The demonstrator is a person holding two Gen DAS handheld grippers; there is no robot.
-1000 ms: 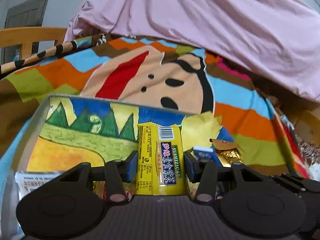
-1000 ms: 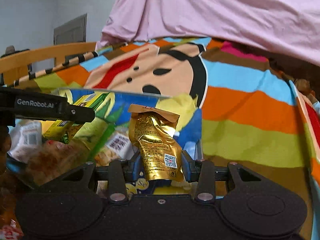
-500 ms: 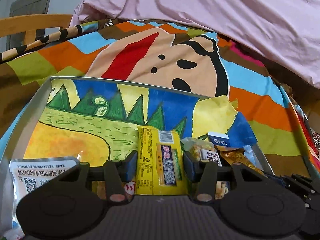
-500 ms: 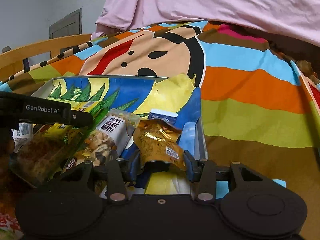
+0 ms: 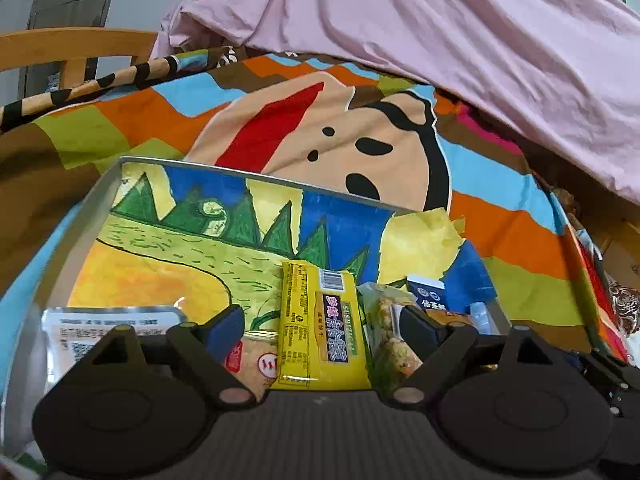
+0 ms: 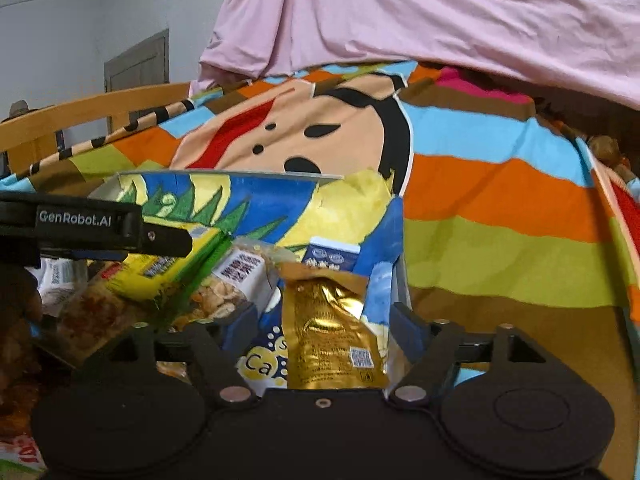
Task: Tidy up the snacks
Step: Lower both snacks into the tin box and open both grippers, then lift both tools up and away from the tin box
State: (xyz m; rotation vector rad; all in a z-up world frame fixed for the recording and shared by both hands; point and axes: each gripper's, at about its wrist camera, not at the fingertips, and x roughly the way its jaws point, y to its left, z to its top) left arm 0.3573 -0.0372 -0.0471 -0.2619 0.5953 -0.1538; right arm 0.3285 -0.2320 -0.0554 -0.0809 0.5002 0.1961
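Looks like the drop-off step: both grippers' fingers are opening, the left gripper (image 5: 322,326) letting the yellow snack bar (image 5: 320,326) and the right gripper (image 6: 320,330) the gold pouch (image 6: 330,332) lie in the painted box (image 5: 76,236) on the bed, so next is backing out cleanly.
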